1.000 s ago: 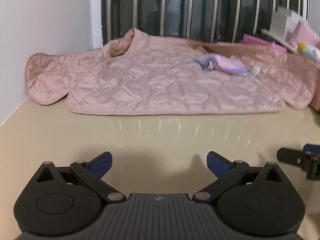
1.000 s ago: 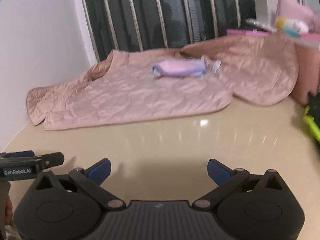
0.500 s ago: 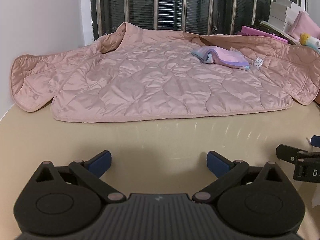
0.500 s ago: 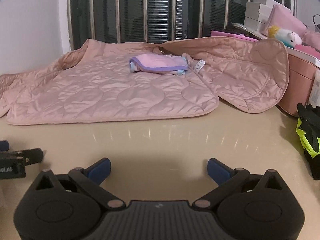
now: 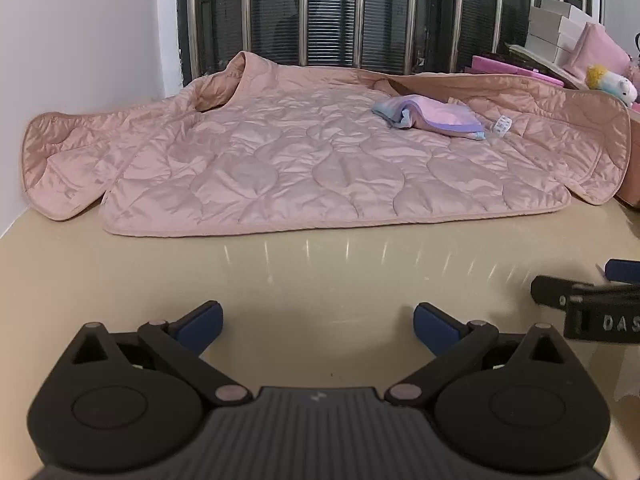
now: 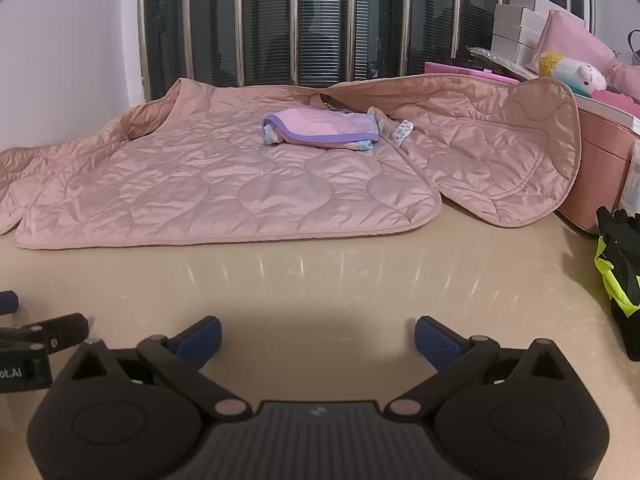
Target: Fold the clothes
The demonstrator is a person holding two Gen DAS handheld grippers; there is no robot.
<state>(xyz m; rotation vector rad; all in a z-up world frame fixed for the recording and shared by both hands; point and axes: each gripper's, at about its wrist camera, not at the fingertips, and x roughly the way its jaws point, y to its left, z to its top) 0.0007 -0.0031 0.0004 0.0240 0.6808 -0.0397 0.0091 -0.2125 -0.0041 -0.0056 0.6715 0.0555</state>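
A pink quilted jacket (image 5: 304, 164) lies spread flat at the back of the beige table (image 5: 320, 272), one sleeve to the left, the other draped over a pink box at the right (image 6: 516, 144). A small folded pink and purple garment (image 5: 432, 117) rests on the jacket; it also shows in the right wrist view (image 6: 324, 131). My left gripper (image 5: 318, 322) is open and empty over bare table, short of the jacket's hem. My right gripper (image 6: 318, 338) is open and empty too, beside the left one.
A white wall (image 5: 80, 40) bounds the table on the left and a barred window (image 5: 360, 12) stands behind. A pink box (image 6: 600, 168) with white boxes and a plush toy (image 6: 572, 72) stands at right. A black and neon-yellow strap (image 6: 618, 272) lies at the right edge.
Both grippers have swung from a leftward tilt to level and squared up to the jacket, which now sits centred and closer. Both stay open.
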